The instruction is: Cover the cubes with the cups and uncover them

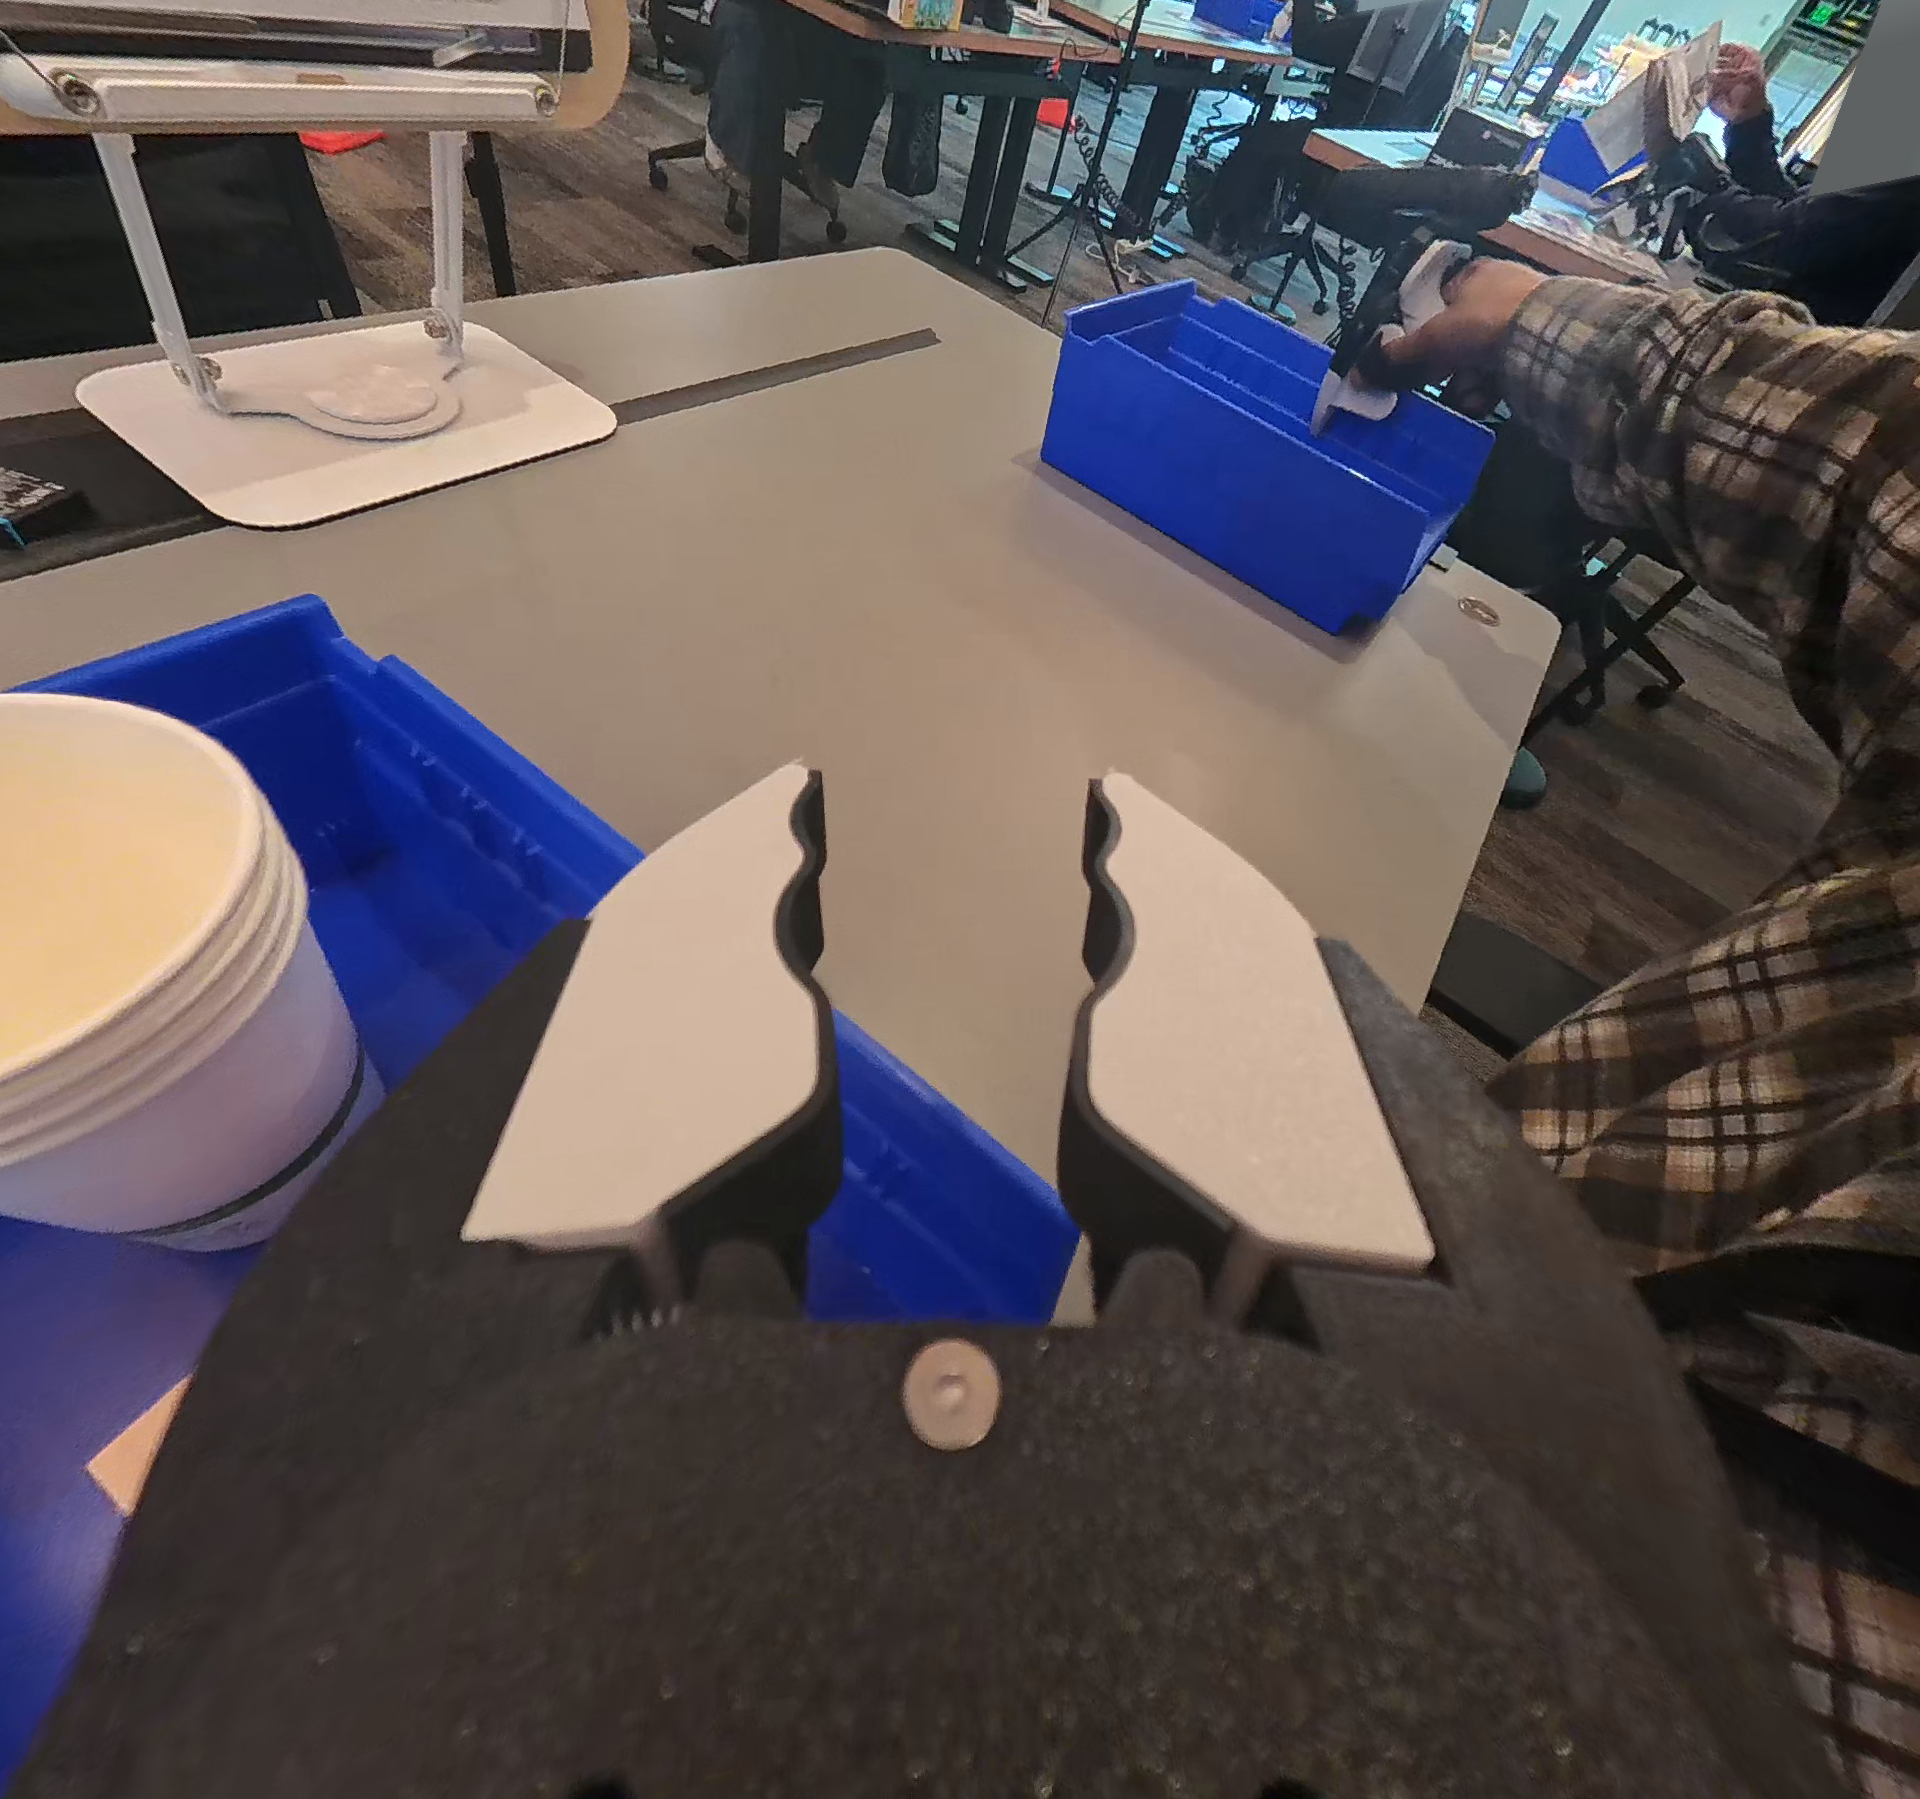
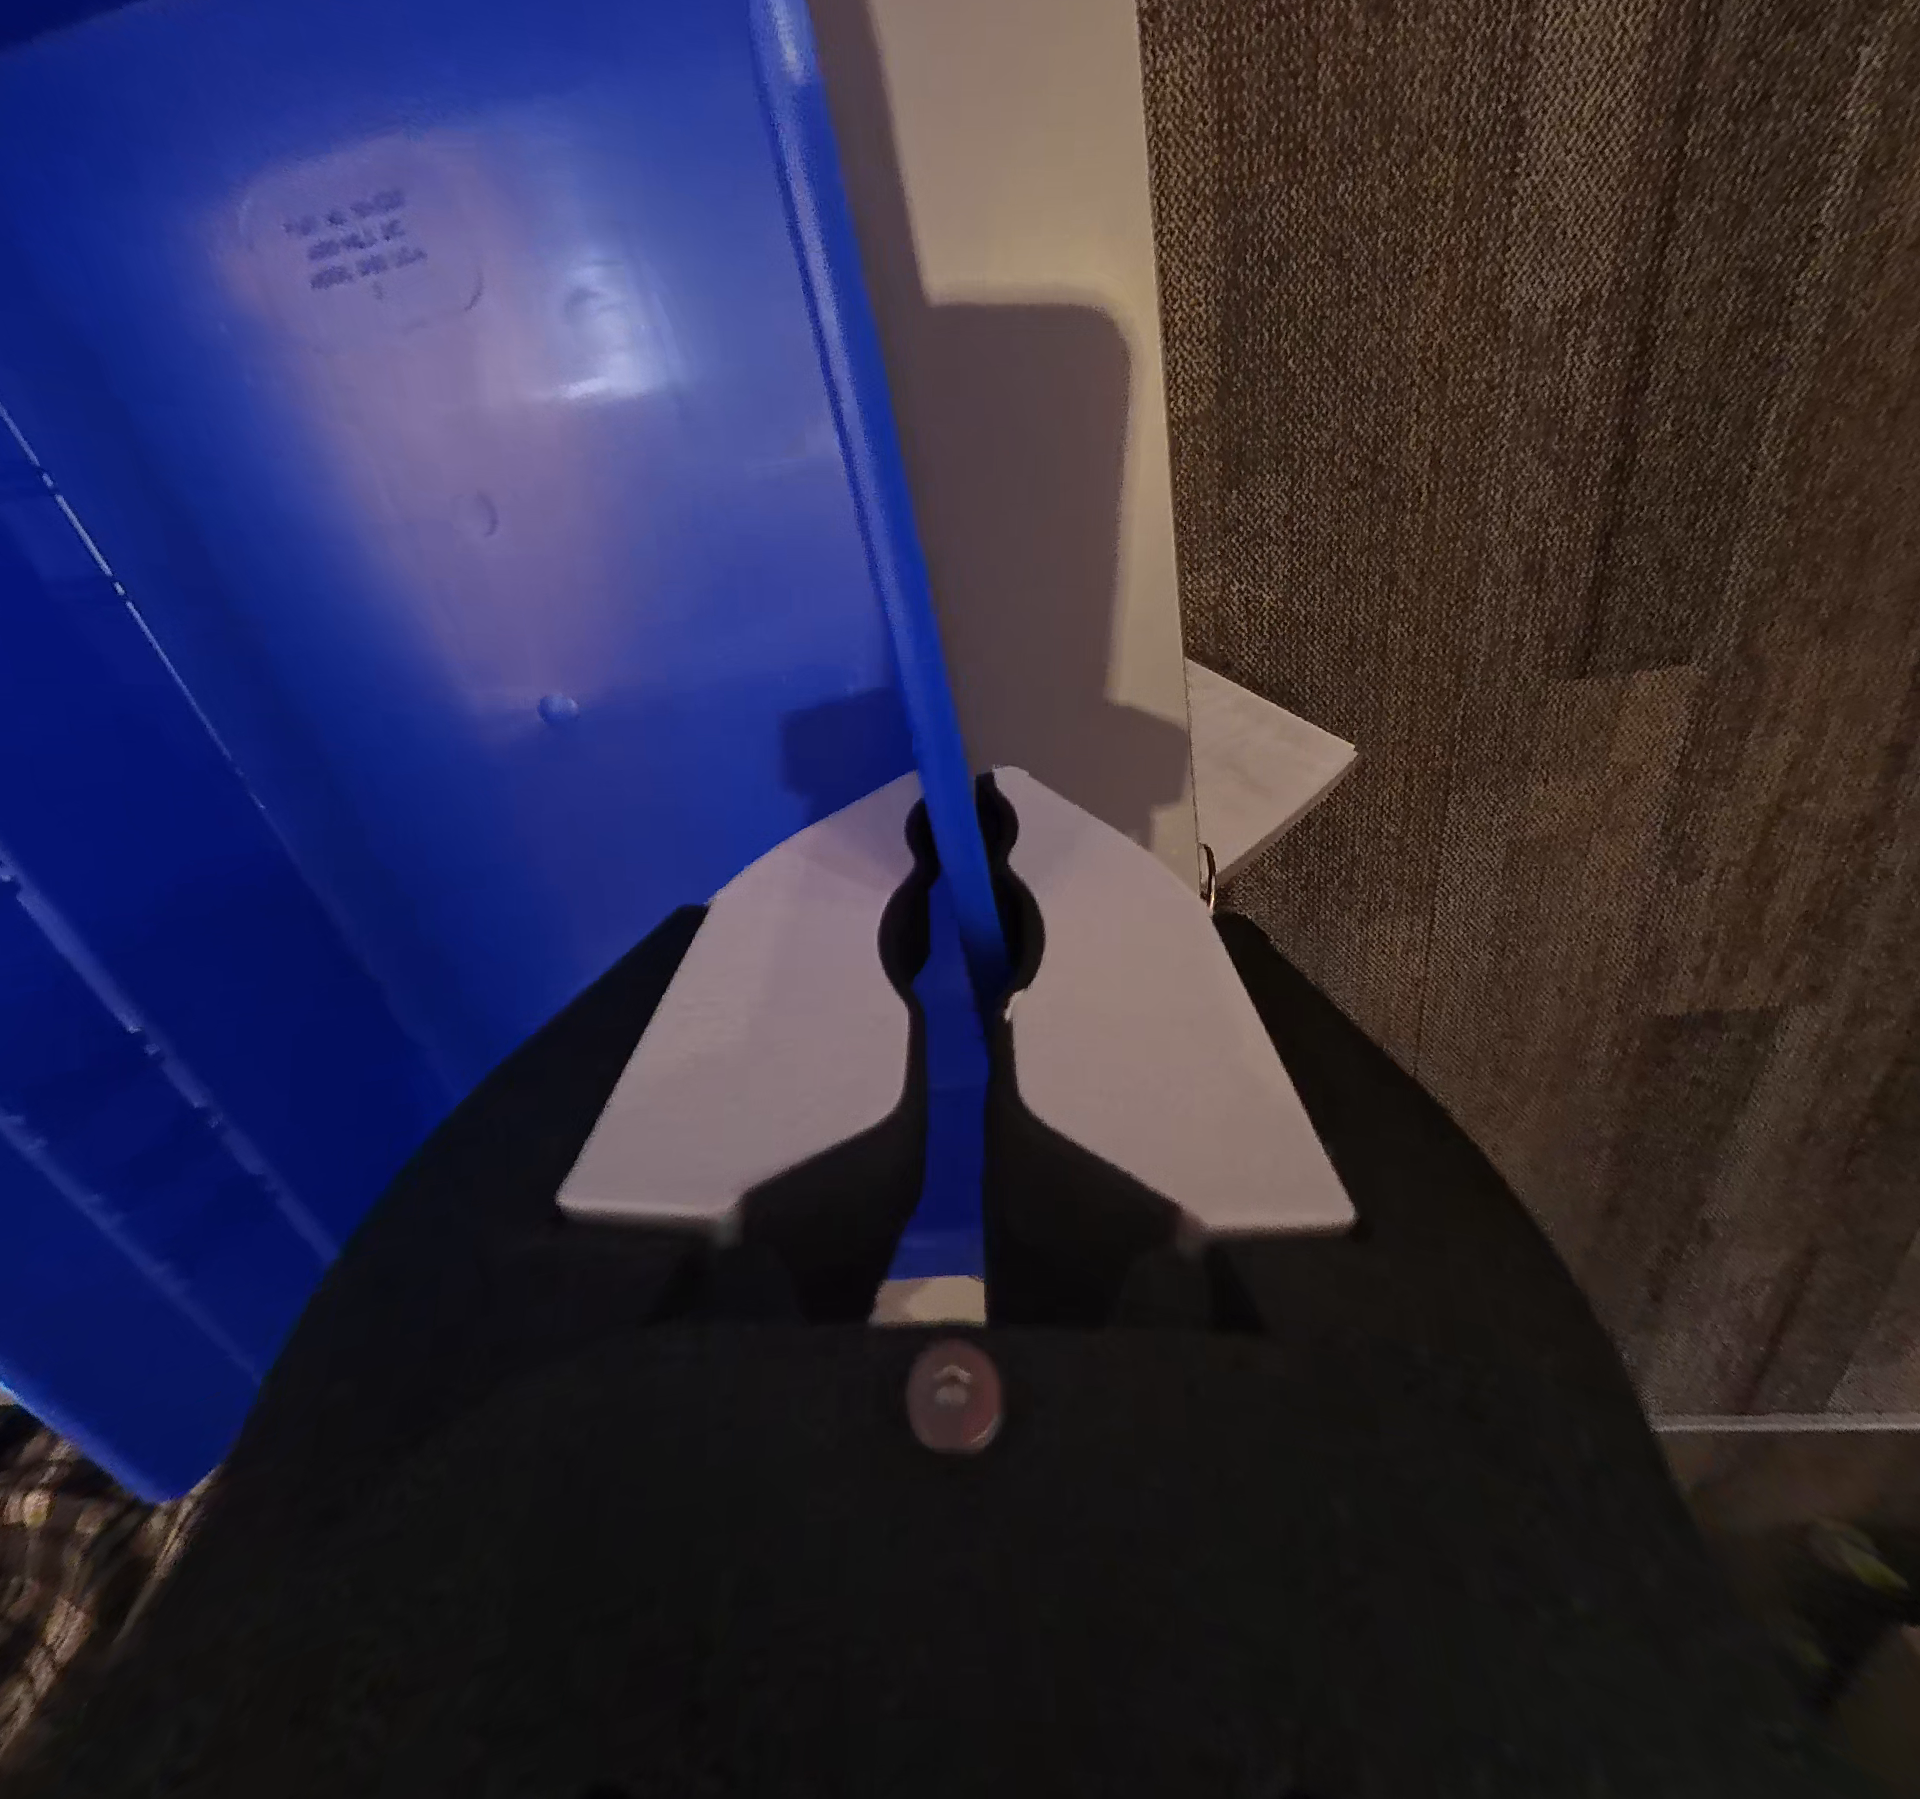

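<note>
A nested stack of white paper cups [image 1: 135, 980] stands in a blue bin [image 1: 436, 814] at the near left of the grey table [image 1: 831, 554]. My left gripper [image 1: 954, 793] is open and empty, just right of that bin and above the table. A second blue bin [image 1: 1226, 461] sits at the far right of the table. My right gripper [image 2: 956, 814] is shut on the rim of that bin's wall [image 2: 862, 399]; it also shows in the left wrist view [image 1: 1351, 399], held by a hand in a plaid sleeve. That bin's inside [image 2: 364, 450] looks bare. No cubes are in view.
A white stand [image 1: 343, 419] holding a printed sheet is at the far left of the table. A dark strip [image 1: 779, 367] runs across the table's back. The table's right edge [image 2: 1164, 399] drops to carpet floor. Desks and chairs fill the room behind.
</note>
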Demonstrator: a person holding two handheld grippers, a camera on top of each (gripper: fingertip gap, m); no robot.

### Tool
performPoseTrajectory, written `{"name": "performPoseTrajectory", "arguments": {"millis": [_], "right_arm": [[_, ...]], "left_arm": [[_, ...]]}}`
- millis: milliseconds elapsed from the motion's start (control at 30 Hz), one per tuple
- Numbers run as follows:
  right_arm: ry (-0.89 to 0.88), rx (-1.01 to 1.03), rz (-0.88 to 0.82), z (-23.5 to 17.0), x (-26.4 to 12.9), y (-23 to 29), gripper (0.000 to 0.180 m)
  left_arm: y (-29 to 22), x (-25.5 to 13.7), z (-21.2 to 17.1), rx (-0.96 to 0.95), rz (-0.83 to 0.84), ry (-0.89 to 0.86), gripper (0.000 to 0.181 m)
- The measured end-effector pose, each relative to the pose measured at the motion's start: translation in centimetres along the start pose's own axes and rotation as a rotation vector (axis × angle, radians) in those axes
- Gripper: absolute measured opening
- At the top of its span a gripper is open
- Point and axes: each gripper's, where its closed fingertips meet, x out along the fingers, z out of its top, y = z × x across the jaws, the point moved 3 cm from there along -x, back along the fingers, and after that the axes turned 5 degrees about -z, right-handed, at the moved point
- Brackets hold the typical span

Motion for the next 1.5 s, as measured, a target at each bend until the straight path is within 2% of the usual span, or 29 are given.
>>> {"name": "performPoseTrajectory", "arguments": {"millis": [100,133,167,233,267,433,533,633,767,933,1100,1300,1500], "right_arm": [[-0.017,0.001,-0.006,0.0,0.0,-0.1,0.008],[-0.031,-0.001,-0.02,0.0,-0.1,-0.3,0.02],[-0.043,-0.002,-0.039,-0.1,-0.2,-0.4,0.049],[-0.067,-0.015,-0.05,-0.3,-1.0,-0.5,0.082],[-0.097,-0.021,-0.053,-0.3,-1.8,-0.4,0.092],[-0.325,-0.072,-0.066,-0.4,-8.5,1.4,0.116],[-0.517,-0.163,-0.047,-1.1,-13.9,5.3,0.117],[-0.706,-0.3,0.004,-2.9,-18.2,11.4,0.118],[-0.916,-0.498,0.152,-6.7,-20.2,21.0,0.117],[-1.099,-0.707,0.423,-10.3,-17.0,32.1,0.116],[-1.15,-0.817,0.559,-9.4,-11.7,38.9,0.114],[-1.209,-0.806,0.562,-6.7,-7.2,40.7,0.109],[-1.158,-0.775,0.632,-7.1,-5.0,40.3,0.106]], "left_arm": [[0.2,-0.2,0.1,-0.001,0.006,-0.005,0.047],[0.3,-0.4,0.2,-0.002,0.007,-0.01,0.048],[0.3,-0.5,0.3,-0.002,0.009,-0.017,0.049],[0.5,-1.1,0.6,-0.005,0.022,-0.035,0.051],[0.6,-1.5,0.8,-0.007,0.032,-0.042,0.053],[1.3,-4.6,1.1,0.025,0.146,-0.041,0.064],[1.9,-7.0,0.9,0.06,0.249,-0.009,0.068],[2.3,-9.2,0.3,0.071,0.332,0.053,0.07],[3.6,-11.7,-0.9,0.066,0.457,0.127,0.069],[5.8,-13.8,-2.2,0.042,0.551,0.182,0.066],[9.0,-15.8,-3.8,-0.059,0.603,0.253,0.065],[12.6,-16.4,-6.5,-0.218,0.721,0.415,0.068],[15.4,-15.3,-7.8,-0.347,0.759,0.479,0.069]]}}
